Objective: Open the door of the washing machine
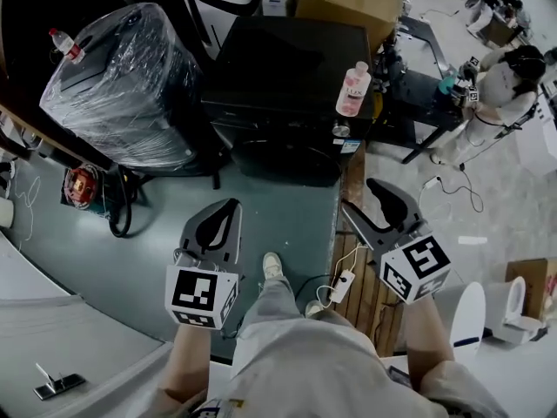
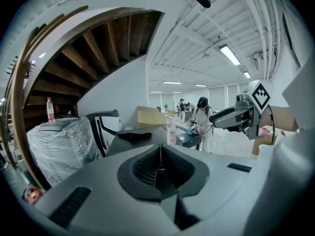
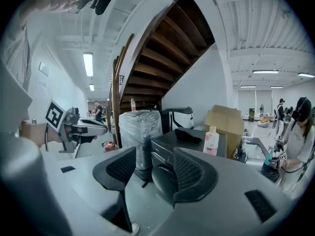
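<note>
Left gripper [image 1: 228, 209] jaws pressed together; right gripper [image 1: 361, 200] jaws spread, nothing between
Washing machine [image 1: 287, 68] stands ahead of both jaws, well apart; its door [image 3: 165, 180] faces them

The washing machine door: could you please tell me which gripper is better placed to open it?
Probably the right gripper: its fingers are apart and frame the door in its view. The left gripper is shut.
</note>
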The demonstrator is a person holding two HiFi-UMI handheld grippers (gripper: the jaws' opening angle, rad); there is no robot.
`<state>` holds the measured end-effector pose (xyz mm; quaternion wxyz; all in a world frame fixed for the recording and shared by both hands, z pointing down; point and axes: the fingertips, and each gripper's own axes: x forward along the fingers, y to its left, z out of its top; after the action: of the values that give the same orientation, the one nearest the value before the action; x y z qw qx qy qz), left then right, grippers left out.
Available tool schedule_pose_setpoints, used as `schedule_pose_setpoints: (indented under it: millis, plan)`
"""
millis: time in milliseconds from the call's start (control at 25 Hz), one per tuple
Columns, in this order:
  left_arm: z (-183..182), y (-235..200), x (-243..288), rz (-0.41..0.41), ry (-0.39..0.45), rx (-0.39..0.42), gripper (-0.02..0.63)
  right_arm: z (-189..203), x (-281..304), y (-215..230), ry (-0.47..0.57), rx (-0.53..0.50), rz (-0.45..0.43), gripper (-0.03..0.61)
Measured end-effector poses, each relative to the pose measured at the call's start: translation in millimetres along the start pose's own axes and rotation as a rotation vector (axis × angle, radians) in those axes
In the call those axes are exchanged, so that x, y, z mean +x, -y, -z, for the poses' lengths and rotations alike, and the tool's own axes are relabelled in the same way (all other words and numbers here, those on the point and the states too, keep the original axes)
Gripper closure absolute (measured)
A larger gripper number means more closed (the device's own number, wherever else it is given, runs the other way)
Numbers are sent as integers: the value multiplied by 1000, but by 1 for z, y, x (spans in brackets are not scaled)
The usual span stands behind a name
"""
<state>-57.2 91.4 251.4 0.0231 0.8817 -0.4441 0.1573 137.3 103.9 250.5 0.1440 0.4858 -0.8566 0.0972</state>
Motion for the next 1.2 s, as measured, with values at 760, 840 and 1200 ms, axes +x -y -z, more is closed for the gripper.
schedule_pose_setpoints:
  millis: [760,840,1200]
  plan:
    - [87,-110,109,153,-189,-13,588,60,199,10,-328,-99,-3,344]
    - [92,-115,111,141,-199,-23,588,73,206,14,-359,-98,-5,344]
    - [123,-122,140,145,-279,-67,588,110,229,40,-424,4,-29,344]
